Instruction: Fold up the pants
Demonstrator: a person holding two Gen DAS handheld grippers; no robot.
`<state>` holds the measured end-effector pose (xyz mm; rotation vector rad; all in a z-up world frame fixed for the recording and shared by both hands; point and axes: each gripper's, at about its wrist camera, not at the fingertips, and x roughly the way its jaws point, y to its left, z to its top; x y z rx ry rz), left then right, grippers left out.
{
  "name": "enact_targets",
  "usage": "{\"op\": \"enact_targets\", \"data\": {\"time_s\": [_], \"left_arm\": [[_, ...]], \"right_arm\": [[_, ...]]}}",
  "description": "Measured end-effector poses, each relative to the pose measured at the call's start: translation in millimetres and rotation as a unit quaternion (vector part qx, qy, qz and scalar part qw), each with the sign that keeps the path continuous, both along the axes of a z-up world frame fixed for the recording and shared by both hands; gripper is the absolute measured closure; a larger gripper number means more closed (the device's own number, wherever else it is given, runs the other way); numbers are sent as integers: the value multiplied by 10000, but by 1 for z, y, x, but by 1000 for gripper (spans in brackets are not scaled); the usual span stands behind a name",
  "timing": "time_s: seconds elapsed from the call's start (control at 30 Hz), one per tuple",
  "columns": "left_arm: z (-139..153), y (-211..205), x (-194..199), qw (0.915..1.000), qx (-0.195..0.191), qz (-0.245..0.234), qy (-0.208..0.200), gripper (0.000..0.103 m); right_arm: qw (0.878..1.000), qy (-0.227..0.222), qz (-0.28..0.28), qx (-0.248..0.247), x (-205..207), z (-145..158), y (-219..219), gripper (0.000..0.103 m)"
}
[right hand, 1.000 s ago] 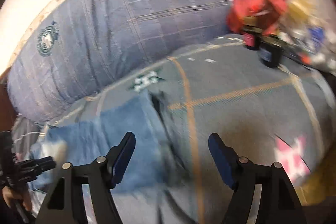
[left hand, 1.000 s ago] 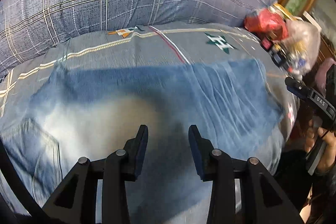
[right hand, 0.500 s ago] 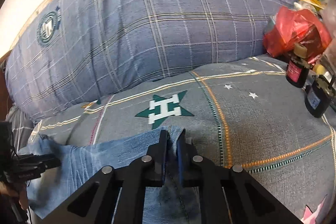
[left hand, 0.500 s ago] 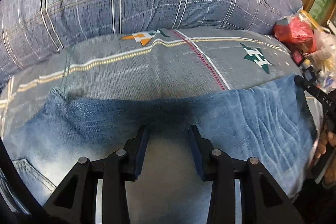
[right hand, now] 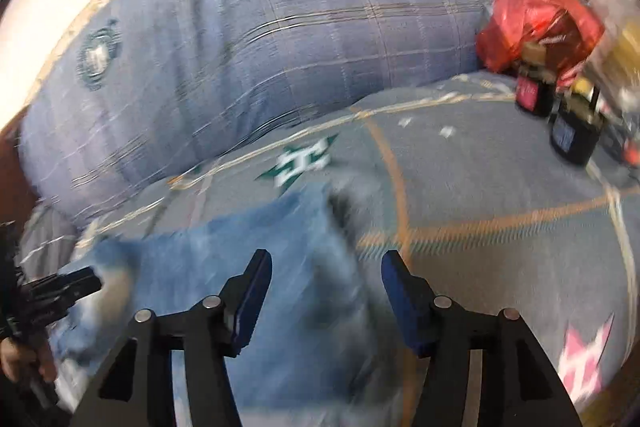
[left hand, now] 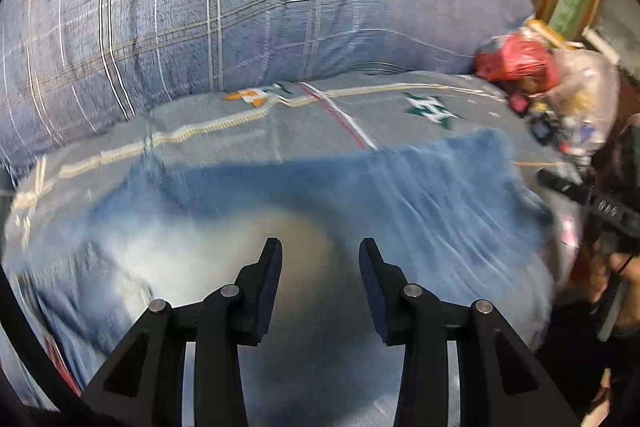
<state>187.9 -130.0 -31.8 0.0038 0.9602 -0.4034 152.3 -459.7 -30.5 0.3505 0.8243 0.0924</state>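
Observation:
Blue jeans (left hand: 360, 211) lie spread across the grey bedspread (left hand: 280, 123), their faded middle under my left gripper (left hand: 320, 267). That gripper is open and empty, just above the denim. In the right wrist view the jeans (right hand: 248, 247) end at a dark edge near the star print. My right gripper (right hand: 326, 279) is open and empty over that edge. The right gripper also shows in the left wrist view (left hand: 588, 203) at the jeans' right end. The left gripper shows in the right wrist view (right hand: 56, 291) at far left.
A big plaid pillow (left hand: 240, 7) lines the back of the bed. A red plastic bag (right hand: 536, 19) and small dark bottles (right hand: 572, 135) sit at the far right corner. A pink star print (right hand: 580, 355) marks the bedspread near the right edge.
My right gripper was shut on the jeans' edge half a second ago and has opened and let go. Both grippers have pulled back, and the views are blurred by motion.

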Motion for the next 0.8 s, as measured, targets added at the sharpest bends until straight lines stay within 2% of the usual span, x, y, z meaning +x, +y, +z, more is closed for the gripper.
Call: {"op": "enact_targets", "data": {"time_s": [0.2,0.27,0.3,0.33,0.37,0.4,0.5,0.57,0.63,0.73,0.77,0.8], "left_arm": [[-18,-8,-35,9980,-518,-139,336,62],[-31,-13,-38,9974,-493,-157,504,62],[-40,-14,-39,9970,-431,-148,621,62],[-49,-12,-39,9965,-466,-145,678,63],[-48,-7,-42,9968,-612,-160,487,63],[-48,-5,-43,9964,-656,-156,520,63],[-40,-1,-40,9952,-712,-42,669,62],[-32,-1,-40,9954,-765,-17,574,62],[-27,-5,-40,9958,-757,-53,511,62],[-29,-16,-38,9973,-560,-144,449,62],[-33,-19,-36,9976,-484,-167,462,61],[-37,-22,-34,9977,-411,-185,507,54]], "right_arm": [[9942,-10,421,985,-43,-10,30,42],[9952,86,443,868,-45,-18,38,43],[9962,294,386,724,-43,-28,40,45],[9963,450,318,666,-42,-34,40,51],[9956,582,239,693,-41,-42,38,61],[9957,563,150,722,-42,-43,34,62],[9950,557,99,825,-45,-34,28,62],[9965,422,20,719,-50,-24,25,60],[9969,303,-212,696,-56,-16,15,60],[9933,424,-633,865,-59,-17,-2,59],[9923,459,-701,907,-61,-19,-6,59],[9908,496,-782,985,-63,-23,-9,57]]}}
